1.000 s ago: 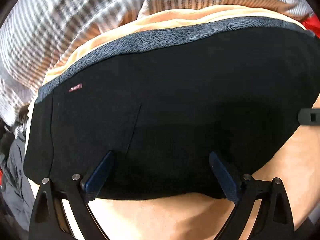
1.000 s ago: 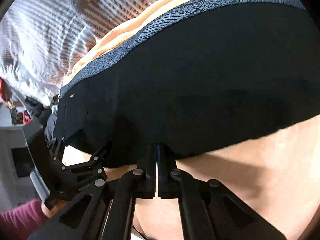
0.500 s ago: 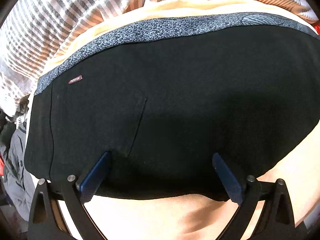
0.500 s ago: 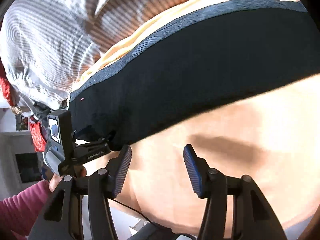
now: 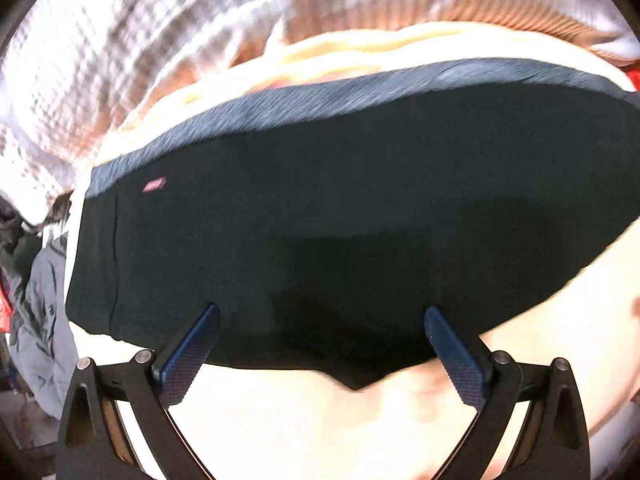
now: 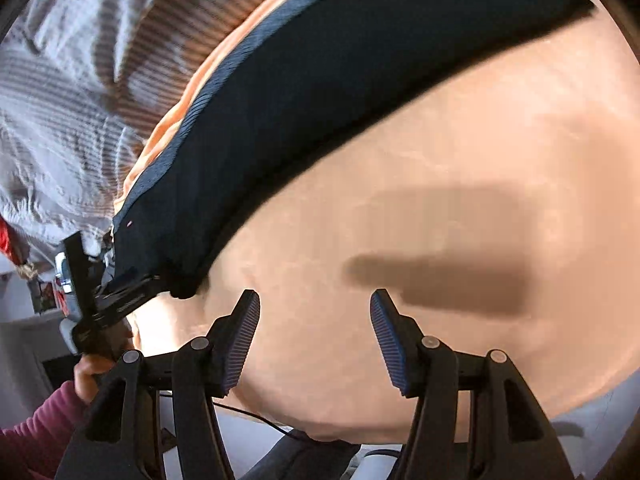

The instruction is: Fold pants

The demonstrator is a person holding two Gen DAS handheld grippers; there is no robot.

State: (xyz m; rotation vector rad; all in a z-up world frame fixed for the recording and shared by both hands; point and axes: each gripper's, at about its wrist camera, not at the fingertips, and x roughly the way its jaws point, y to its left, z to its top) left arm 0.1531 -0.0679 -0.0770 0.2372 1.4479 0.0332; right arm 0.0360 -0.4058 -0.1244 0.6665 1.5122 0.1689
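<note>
Fingers of left gripper spread wide, tips over the near edge of black pants; nothing clamped, contact unclear because of blur. Right gripper also spread apart, holding nothing, poised over bare peach sheet with its shadow on it. Pants lie flat and folded on that sheet, blue-grey waistband along the far edge, small pink label near the left corner. Right view shows left gripper at the pants' near-left corner, held by hand in maroon sleeve. Striped bedding bunched behind. Grey jacket at left.
</note>
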